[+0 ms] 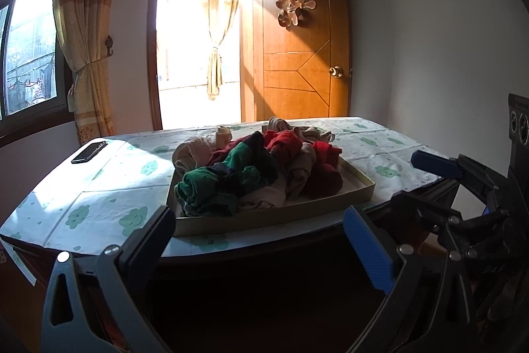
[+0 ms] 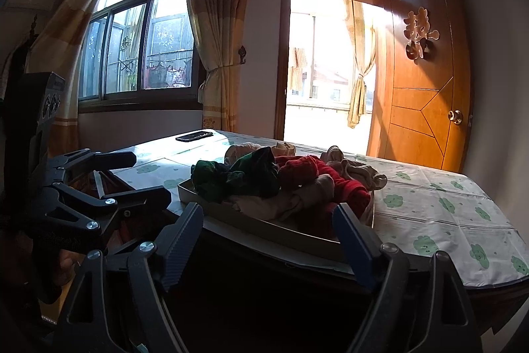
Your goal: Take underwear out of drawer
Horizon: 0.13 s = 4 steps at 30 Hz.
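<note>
Both grippers, left gripper (image 1: 259, 230) and right gripper (image 2: 269, 227), wide open, empty, short of the drawer (image 1: 274, 217); I keep them ready for the underwear (image 1: 251, 174).

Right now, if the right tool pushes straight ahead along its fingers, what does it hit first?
Probably the near wall of the shallow box, then the red garment heaped just behind it. The right tool is open and empty, short of the table edge; depth is hard to judge.

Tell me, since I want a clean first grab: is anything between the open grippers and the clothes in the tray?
Nothing visible. Both the left gripper and right gripper face the clothes with open jaws; only the tray wall lies between, and the pile rises above it.
</note>
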### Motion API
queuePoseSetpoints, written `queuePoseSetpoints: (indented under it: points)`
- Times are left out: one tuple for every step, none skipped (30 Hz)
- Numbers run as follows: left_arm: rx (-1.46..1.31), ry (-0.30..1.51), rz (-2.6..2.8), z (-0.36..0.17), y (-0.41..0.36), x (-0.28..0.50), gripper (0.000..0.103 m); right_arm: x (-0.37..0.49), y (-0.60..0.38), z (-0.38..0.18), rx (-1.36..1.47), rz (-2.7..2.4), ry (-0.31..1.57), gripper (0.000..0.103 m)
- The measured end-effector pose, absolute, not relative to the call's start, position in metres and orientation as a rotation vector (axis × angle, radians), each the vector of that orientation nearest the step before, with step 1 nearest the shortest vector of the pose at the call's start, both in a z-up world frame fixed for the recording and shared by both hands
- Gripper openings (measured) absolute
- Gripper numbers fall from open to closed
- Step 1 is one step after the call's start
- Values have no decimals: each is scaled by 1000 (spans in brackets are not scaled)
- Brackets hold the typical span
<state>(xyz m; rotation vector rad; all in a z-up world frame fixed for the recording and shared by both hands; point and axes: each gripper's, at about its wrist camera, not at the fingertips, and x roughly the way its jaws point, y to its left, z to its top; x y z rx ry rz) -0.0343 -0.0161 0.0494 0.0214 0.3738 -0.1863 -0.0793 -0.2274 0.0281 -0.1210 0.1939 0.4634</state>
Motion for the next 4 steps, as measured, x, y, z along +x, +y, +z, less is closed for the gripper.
queuePoseSetpoints:
  points:
    - [15,374,-189,49,-16,-34,103,-79,-227,27,-120,465,195,83]
    - [15,370,-191,48,-16,-35,103,-79,-227,26,-119,466,197,84]
    - [18,371,-192,48,-16,-35,103,-79,-227,26,-118,468,199,84]
    - [18,371,-191,48,-17,-35,103,-79,-227,25,-119,468,200,84]
